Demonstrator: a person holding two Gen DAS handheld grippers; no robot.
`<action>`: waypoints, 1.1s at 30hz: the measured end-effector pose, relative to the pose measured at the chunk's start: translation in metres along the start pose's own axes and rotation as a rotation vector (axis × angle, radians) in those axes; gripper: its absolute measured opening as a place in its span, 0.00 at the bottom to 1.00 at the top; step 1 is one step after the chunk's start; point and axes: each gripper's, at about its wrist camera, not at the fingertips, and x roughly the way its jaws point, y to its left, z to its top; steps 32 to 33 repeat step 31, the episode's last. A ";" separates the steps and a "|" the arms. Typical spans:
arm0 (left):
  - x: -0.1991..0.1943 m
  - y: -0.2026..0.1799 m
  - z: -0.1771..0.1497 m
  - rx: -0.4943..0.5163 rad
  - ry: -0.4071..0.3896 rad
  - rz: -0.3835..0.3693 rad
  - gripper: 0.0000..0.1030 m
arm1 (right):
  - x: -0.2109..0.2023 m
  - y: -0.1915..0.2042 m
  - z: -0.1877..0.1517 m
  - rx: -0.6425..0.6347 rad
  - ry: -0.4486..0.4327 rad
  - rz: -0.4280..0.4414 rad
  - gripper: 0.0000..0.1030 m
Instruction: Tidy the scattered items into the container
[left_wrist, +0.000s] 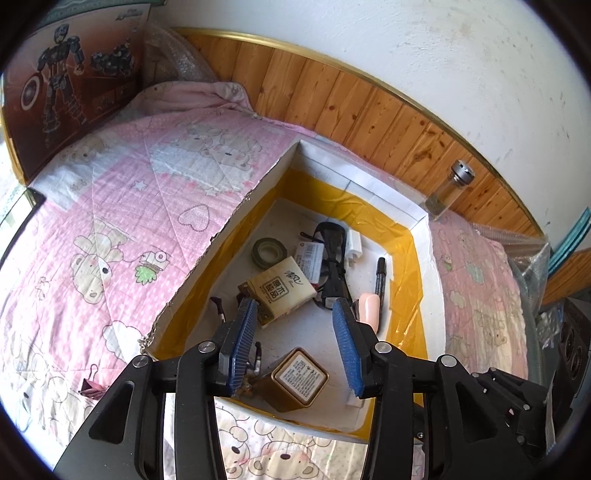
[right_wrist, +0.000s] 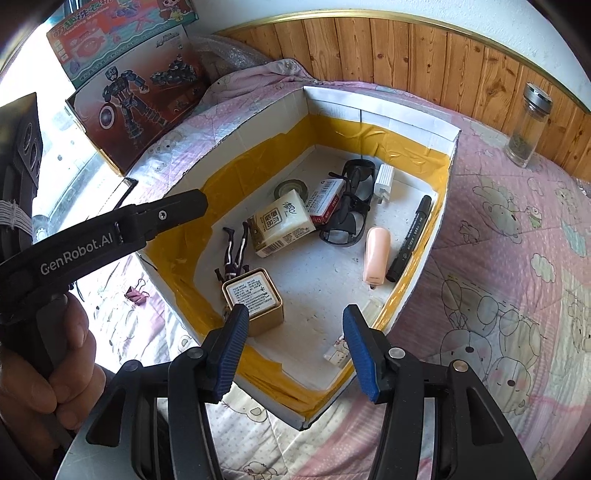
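Both grippers are held over the box (right_wrist: 406, 122), a white carton lined with yellow tape that lies on a pink quilt (left_wrist: 110, 206). The left gripper (left_wrist: 295, 332) has its jaws apart with nothing between them, poised above the gold tin (left_wrist: 299, 380), which stands in the near corner of the box; a drop-off step appears to be in hand. The right gripper (right_wrist: 295, 343) is likewise open and empty, just above the near rim. Already inside are seen a tissue pack (right_wrist: 282, 229), a tape roll (right_wrist: 290, 189), dark glasses (right_wrist: 351, 210), a white plug (right_wrist: 384, 179), a marker (right_wrist: 410, 236), a pink case (right_wrist: 376, 254) and a small figure (right_wrist: 234, 254). One purple clip (right_wrist: 135, 293) is left on the quilt just outside the box's left wall, and a glass jar (right_wrist: 528, 125) stands well apart by the wood panelling (right_wrist: 388, 51). The clip would probably be taken next: a low, narrow pinch would be called for, since it lies flat on soft cloth that may bunch. Toy boxes (right_wrist: 140, 92) are leaned against the white wall (left_wrist: 443, 55) at the far end of the quilt.
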 end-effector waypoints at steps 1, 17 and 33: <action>-0.001 -0.001 0.000 0.007 -0.005 0.005 0.45 | -0.002 0.000 -0.001 -0.003 -0.003 -0.004 0.56; -0.015 -0.008 -0.001 0.051 -0.052 0.030 0.50 | -0.020 0.014 -0.009 -0.087 -0.006 -0.054 0.61; -0.017 -0.022 -0.004 0.107 -0.060 0.016 0.64 | -0.019 0.016 -0.012 -0.095 0.007 -0.067 0.62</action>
